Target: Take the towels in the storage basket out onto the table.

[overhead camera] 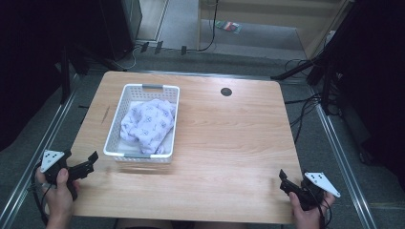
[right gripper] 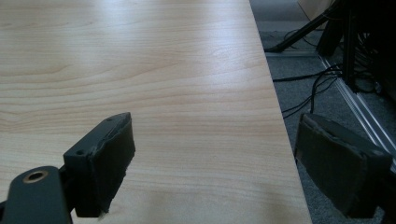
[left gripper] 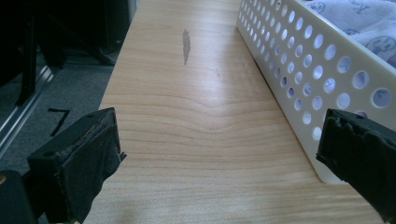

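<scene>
Basket (overhead camera: 125, 109) with patterned cloth (overhead camera: 148, 125) lies just forward-right of my left gripper (overhead camera: 90, 162); right gripper (overhead camera: 285, 180) well apart; both jaws spread, empty.

The basket's (left gripper: 299, 70) far end and the cloth (left gripper: 355, 23) inside are cut off in the left claw view.
</scene>
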A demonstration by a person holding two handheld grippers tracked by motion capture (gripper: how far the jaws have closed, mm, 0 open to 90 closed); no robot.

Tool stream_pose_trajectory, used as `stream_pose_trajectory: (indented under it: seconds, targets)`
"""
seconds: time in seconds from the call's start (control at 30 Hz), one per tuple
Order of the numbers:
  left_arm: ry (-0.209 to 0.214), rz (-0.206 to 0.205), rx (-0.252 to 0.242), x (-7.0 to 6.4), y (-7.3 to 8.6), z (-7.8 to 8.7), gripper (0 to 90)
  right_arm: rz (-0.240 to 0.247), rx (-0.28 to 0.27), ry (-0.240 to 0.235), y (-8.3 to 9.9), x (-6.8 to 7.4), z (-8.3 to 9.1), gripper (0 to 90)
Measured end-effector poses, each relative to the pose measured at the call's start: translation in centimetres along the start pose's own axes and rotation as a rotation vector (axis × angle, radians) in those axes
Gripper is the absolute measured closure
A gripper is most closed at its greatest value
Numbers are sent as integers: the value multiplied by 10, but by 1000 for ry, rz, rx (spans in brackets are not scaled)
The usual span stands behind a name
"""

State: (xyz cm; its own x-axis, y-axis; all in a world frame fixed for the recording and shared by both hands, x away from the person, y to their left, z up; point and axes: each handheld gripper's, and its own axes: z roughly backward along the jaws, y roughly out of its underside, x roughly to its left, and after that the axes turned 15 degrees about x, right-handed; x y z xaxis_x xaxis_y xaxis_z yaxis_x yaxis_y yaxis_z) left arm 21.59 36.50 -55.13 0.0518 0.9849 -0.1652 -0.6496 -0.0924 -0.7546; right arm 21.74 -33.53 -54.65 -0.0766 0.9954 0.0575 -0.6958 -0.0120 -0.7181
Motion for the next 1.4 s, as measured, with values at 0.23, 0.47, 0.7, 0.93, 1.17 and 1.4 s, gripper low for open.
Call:
stream_pose_trajectory:
  seconds: [0.23,0.47,0.7,0.93,1.17,1.4]
  targets:
    - [30,-16,20,3,-2,-2,0,2,-1,-1,0,0,0,126]
    - [49,34,-5,10,-8,16,0,3,-2,-4,0,0,0,126]
    - [74,-20,-51,-3,-34,44,0,0,1,-4,0,0,0,126]
    - [115,-80,-32,-22,-64,61,0,5,-1,-5,0,0,0,126]
    - [124,-149,3,-44,-91,62,0,3,-1,-7,0,-1,0,126]
    - [104,-173,87,-61,-113,47,0,-5,0,-8,0,-1,0,126]
